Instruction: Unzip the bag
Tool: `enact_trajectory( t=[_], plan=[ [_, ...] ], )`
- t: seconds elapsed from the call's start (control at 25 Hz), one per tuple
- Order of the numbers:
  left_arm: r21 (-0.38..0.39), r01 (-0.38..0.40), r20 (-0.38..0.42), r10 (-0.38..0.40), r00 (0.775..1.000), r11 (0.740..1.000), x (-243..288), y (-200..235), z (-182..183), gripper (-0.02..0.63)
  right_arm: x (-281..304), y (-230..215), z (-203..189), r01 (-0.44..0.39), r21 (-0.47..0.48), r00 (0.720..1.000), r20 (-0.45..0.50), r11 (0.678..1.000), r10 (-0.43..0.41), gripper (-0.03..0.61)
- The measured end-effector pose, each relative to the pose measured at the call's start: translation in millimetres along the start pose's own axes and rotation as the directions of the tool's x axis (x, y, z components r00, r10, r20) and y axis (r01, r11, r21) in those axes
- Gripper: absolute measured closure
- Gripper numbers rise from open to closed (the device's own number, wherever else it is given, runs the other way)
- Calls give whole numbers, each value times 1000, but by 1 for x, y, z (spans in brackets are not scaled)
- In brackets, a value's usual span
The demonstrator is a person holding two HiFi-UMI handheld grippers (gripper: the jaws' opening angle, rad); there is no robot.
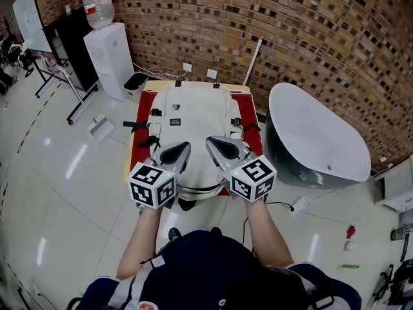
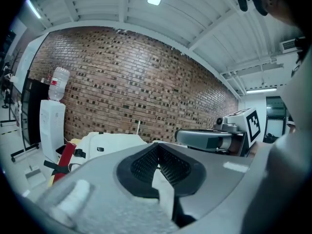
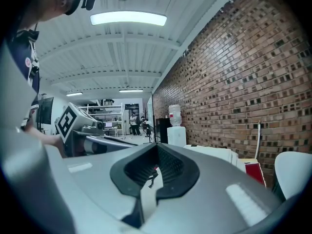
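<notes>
**Tools.** The left gripper (image 2: 157,152) has its ribbed pads pressed together with nothing clamped between them. Only pale fabric shows through the slit below. The right gripper (image 3: 157,156) is closed the same way. A small dark scrap with a red fleck sits at its slit, and I cannot tell whether that is a zip pull or something beyond the jaws. Both tools point away from me, nearly level, side by side, with their tips converging above the near part of the bag.

**Task item.** The white backpack (image 1: 193,118) lies flat on a red cloth (image 1: 137,144) over a small table (image 1: 152,84). Its long axis runs from me toward the brick wall (image 1: 271,24). The squared end faces the wall and the rounded end faces me. I judge the rounded end to be the top, with a dark patch under its rim.

**Step in hand.** The grippers cover the zip line at the near end, so I cannot see whether it is closed or parted. This pose fits two stages: tools poised over a closed zip, or tools lifted off a zip already run open.

**Next move.** It calls for a clear sight of the slider and the teeth. I name no move beyond that.
</notes>
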State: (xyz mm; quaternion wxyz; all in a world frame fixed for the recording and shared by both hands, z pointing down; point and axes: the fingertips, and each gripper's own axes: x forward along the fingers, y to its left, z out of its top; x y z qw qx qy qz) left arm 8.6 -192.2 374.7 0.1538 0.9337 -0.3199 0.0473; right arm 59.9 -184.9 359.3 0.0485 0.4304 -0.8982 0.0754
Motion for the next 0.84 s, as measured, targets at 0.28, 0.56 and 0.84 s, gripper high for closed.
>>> enact_trajectory(
  t=[0.28,0.56,0.84],
  plan=[
    [6,6,1,-6,1000,1000,1,-2,1,614,-4,2,1,-2,5,1000,9,1000,2,574],
    [6,13,-7,-13,1000,1000,3,-6,-1,614,-8,1,1,5,10,1000,12,1000,-5,574],
    [2,8,-13,-8,1000,1000,3,-9,-1,614,-12,-2,2,15,16,1000,10,1000,-15,574]
  ],
)
